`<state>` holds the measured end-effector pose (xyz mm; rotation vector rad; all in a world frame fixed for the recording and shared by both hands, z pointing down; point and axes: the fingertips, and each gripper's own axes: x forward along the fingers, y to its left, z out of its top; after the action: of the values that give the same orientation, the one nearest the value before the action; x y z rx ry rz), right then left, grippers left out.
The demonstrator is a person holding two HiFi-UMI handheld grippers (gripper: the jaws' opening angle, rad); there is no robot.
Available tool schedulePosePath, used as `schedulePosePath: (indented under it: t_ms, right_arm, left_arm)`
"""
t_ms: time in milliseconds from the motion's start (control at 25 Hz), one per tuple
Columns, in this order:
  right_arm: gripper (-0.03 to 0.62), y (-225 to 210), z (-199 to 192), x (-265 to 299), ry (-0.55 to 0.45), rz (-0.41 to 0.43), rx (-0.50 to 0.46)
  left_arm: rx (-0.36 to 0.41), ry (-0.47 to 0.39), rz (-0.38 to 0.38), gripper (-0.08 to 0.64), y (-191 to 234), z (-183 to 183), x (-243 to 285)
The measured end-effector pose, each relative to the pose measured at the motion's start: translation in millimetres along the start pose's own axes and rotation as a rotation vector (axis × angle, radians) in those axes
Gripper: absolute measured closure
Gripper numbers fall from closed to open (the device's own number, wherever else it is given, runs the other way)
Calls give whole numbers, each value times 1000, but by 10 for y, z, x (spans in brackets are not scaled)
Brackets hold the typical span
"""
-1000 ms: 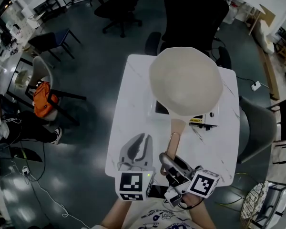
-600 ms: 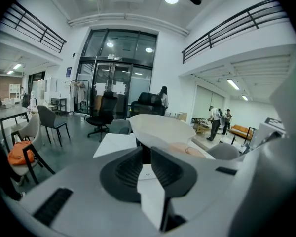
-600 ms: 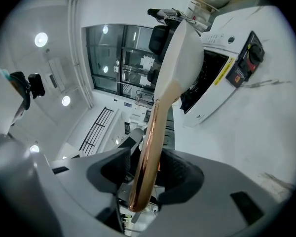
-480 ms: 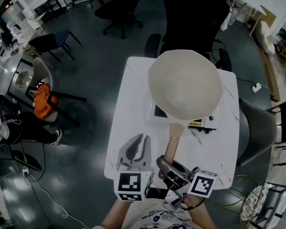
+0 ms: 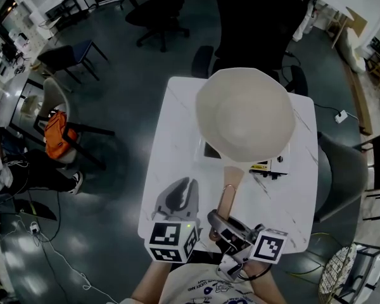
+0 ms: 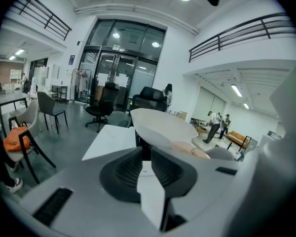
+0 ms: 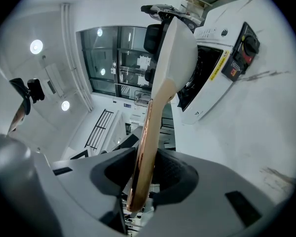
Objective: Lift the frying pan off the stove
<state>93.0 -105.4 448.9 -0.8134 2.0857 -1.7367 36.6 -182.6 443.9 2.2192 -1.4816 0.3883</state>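
Note:
A cream frying pan (image 5: pixel 246 114) sits over the white stove (image 5: pixel 271 163) on the white table (image 5: pixel 177 119), its tan handle (image 5: pixel 227 192) pointing toward me. My right gripper (image 5: pixel 218 223) is at the handle's end. In the right gripper view the handle (image 7: pixel 150 132) runs edge-on between the jaws of the right gripper (image 7: pixel 145 169), which are closing on it, pads against both sides. Beyond it are the pan (image 7: pixel 180 43) and stove (image 7: pixel 217 68). My left gripper (image 5: pixel 187 187) is shut and empty near the table's front edge, left of the handle. The left gripper (image 6: pixel 144 154) faces the pan (image 6: pixel 160 127).
The stove's black knob and yellow label (image 7: pixel 244 53) face the table's right side. A chair with an orange bag (image 5: pixel 56 130) stands on the floor at left, a grey chair (image 5: pixel 339 176) at right, and black office chairs beyond the table's far edge.
The right gripper's jaws have drawn in around the handle's end. My left gripper has shifted slightly to the left. The pan stays over the stove.

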Motion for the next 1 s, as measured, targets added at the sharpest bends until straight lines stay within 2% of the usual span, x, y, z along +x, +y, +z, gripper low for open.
schedulePosePath:
  t_ms: [280, 520, 640, 720, 840, 1000]
  right_arm:
    - [460, -12, 3, -2, 15, -11, -4]
    - [460, -10, -9, 0, 29, -14, -6]
    - [460, -9, -10, 0, 37, -17, -8]
    - [460, -3, -9, 2, 41, -19, -9]
    - [460, 9, -9, 10, 48, -16, -10]
    - [460, 3, -19, 12, 54, -20, -10]
  left_arm:
    - [-82, 49, -123, 497, -35, 29, 186]
    - [-268, 119, -325, 497, -180, 71, 336]
    - [-334, 165, -425, 497, -284, 90, 412]
    - [-341, 197, -471, 495, -346, 87, 462]
    - [-327, 240, -496, 475, -398, 50, 537]
    - [-398, 271, -555, 433, -484, 57, 592]
